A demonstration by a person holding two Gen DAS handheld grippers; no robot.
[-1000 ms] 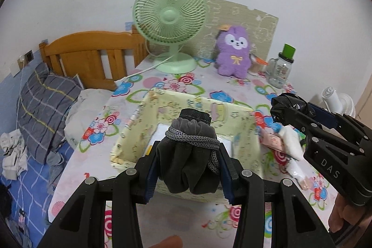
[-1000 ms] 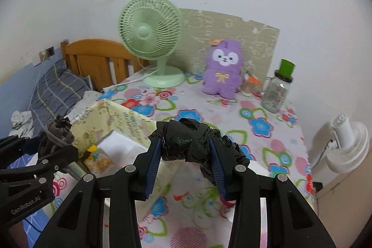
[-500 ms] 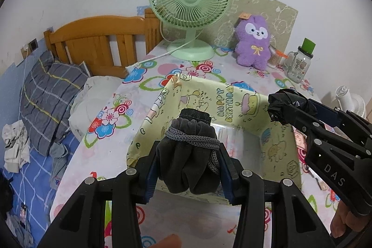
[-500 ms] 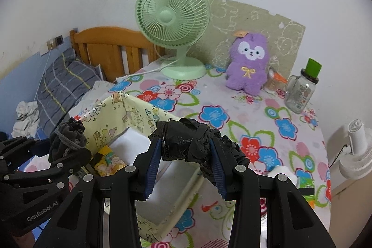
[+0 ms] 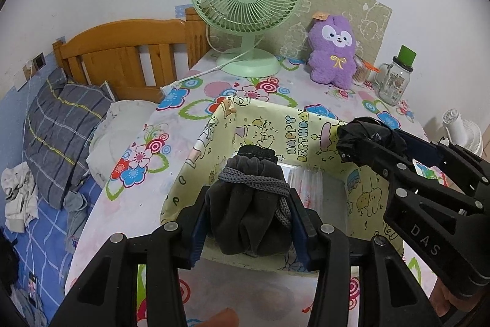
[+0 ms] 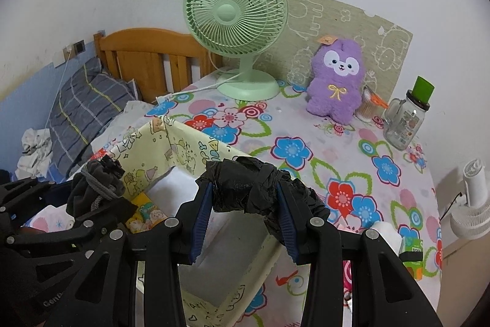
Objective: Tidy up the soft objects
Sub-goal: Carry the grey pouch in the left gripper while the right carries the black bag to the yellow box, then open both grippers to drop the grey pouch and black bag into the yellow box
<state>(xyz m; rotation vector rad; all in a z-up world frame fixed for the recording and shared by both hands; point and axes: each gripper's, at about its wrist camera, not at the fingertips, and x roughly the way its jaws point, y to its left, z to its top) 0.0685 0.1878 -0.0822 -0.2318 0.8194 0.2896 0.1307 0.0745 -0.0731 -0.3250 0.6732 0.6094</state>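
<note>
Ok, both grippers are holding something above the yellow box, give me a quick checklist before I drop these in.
1. Left gripper grips the dark grey drawstring cloth pouch: ok, pads press both its sides.
2. Right gripper grips the crumpled black plastic bag: ok, clamped between the blue pads.
3. Pouch over the yellow cartoon-print paper-covered box: cannot tell, it hangs at the near wall.
4. Black bag over the box opening: ok, it looks above the white floor.
5. Free room inside the box: ok, a small yellow packet sits in one corner and the rest looks bare.
6. The two grippers clear of each other: ok, a gap shows between them.
</note>
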